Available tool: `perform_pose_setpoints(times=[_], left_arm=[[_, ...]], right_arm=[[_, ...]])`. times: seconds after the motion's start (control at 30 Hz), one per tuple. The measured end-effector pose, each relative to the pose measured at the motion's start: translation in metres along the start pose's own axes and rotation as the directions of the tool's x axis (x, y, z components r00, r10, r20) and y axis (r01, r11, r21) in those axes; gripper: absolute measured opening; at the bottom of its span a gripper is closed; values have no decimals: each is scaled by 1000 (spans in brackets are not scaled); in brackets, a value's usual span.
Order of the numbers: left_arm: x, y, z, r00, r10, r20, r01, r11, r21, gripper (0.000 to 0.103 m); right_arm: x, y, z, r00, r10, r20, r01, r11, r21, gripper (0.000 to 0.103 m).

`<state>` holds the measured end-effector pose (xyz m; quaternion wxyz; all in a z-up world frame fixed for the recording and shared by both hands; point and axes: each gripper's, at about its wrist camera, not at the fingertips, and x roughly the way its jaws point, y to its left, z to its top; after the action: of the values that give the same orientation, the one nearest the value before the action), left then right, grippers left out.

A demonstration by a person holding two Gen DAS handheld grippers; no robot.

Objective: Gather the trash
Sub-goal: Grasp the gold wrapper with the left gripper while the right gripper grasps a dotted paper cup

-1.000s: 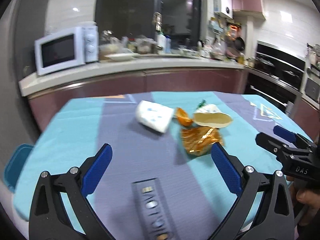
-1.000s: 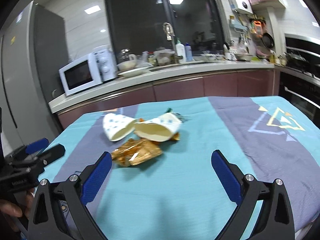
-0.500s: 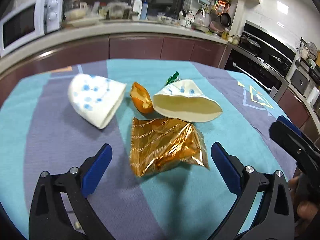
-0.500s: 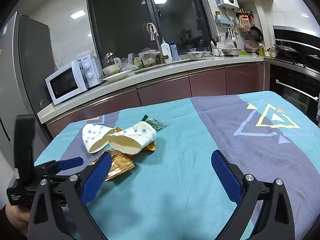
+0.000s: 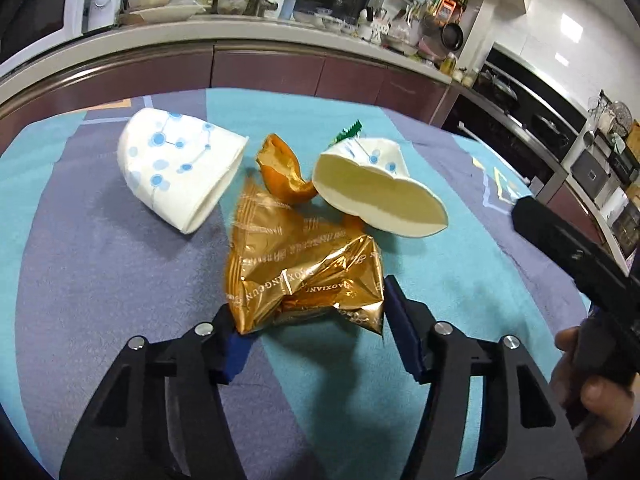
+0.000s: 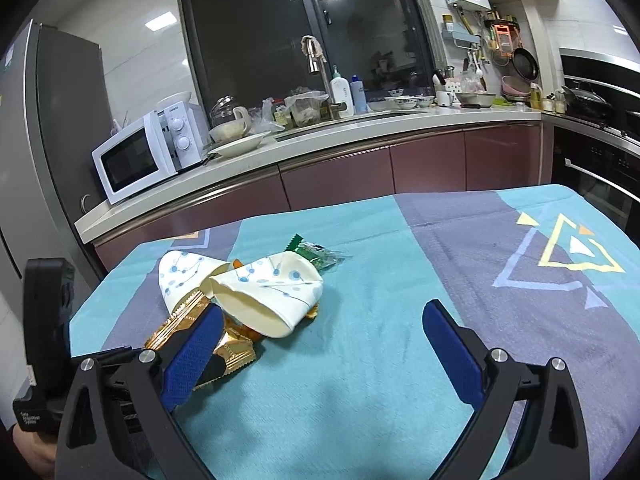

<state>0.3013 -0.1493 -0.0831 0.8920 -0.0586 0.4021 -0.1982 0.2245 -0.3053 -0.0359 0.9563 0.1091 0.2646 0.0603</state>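
Note:
A gold foil wrapper (image 5: 300,276) lies on the table, its near end between the blue pads of my left gripper (image 5: 316,328). The jaws have narrowed onto it and touch its edges. Behind it lie a crushed white paper cup with blue dots (image 5: 180,168), an orange peel (image 5: 284,176), a second flattened cup (image 5: 376,196) and a green wrapper (image 5: 348,130). My right gripper (image 6: 320,344) is open and empty, hovering to the right of the pile; the gold wrapper (image 6: 180,320) and flattened cup (image 6: 272,296) show there.
The table wears a teal and purple cloth (image 6: 440,280). A kitchen counter (image 6: 360,132) with a microwave (image 6: 148,156), sink and dishes runs behind it. An oven (image 6: 600,168) stands at the right. The right gripper's body (image 5: 580,264) shows at the right of the left wrist view.
My left gripper moved forward and down to the gold wrapper and its jaws closed in around the wrapper's near end. My right gripper stayed open, drifting slightly.

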Motion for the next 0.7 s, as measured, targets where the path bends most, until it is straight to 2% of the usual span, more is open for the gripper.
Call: perform_pose_setpoints(times=[0.07,0.1,0.27,0.33,0.43,0.6,0.7], left_arm=[[-5,2,-2,1000,2,20,-3,1000,8,47],[-9,2,-3,1000,5,27,-5,1000,12,35],[-28,8,-11,998,10,65,-12,1000,27,27],[-38,11,-14,996,6,86,-7,1000,16,26],[-61,18,-20,993,10,116,-11,1000,7,26],[-90,34,-32,989,31,142,-29,999,-20,26],[-103,44,-38,988,42,148,-36,999,-41,26]], right_arm=[[5,4,1,1000,8,-14,-8,1000,-12,96],[9,7,2,1000,11,-22,-11,1000,-20,96],[25,20,5,997,40,-65,-44,998,-53,96],[34,23,8,994,62,-94,-66,997,-42,95],[46,27,9,989,67,-133,-74,996,-49,86],[59,30,9,982,81,-171,-88,996,-31,84],[67,31,9,979,52,-197,-61,997,-40,69]])
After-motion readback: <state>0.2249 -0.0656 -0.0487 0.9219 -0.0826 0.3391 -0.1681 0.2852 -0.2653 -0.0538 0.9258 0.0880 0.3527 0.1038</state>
